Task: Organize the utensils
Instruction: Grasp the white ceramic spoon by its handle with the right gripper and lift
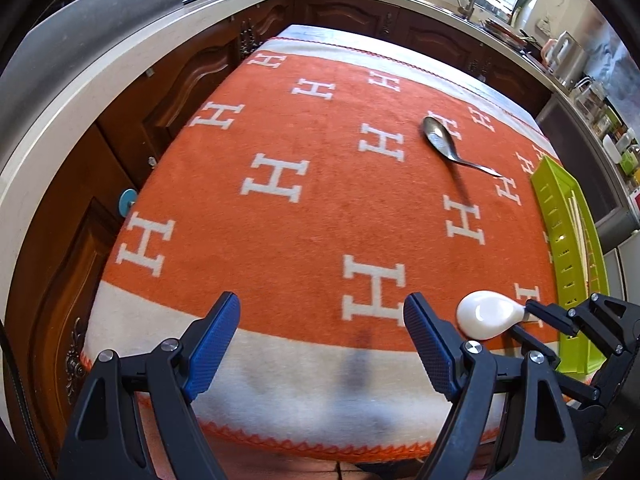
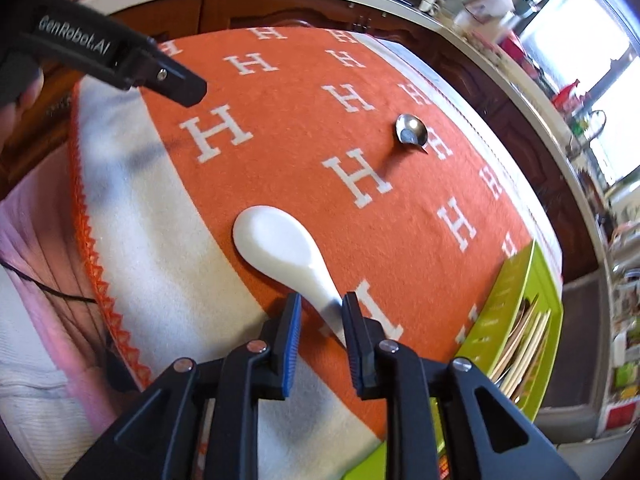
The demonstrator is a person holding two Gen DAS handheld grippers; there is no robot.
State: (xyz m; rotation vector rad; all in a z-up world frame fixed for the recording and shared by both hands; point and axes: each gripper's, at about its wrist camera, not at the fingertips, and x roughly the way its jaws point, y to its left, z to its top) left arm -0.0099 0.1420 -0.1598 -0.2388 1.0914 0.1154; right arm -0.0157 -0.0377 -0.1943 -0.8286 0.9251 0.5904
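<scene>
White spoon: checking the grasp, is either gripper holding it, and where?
White spoon seems ungripped: its handle lies between the right gripper's open jaws. Left gripper empty.

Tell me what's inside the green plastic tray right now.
The lime-green plastic tray holds pale flat wooden sticks, probably chopsticks, plus a brownish rounded piece at their far end. The tray's near wall and the right hand-held gripper hide the rest.

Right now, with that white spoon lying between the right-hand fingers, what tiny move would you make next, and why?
Probably close the right gripper on the white spoon. Its handle already lies between the fingers, with a gap on each side, so nothing is gripped yet. Once held, it could go to the green tray beside it.
</scene>
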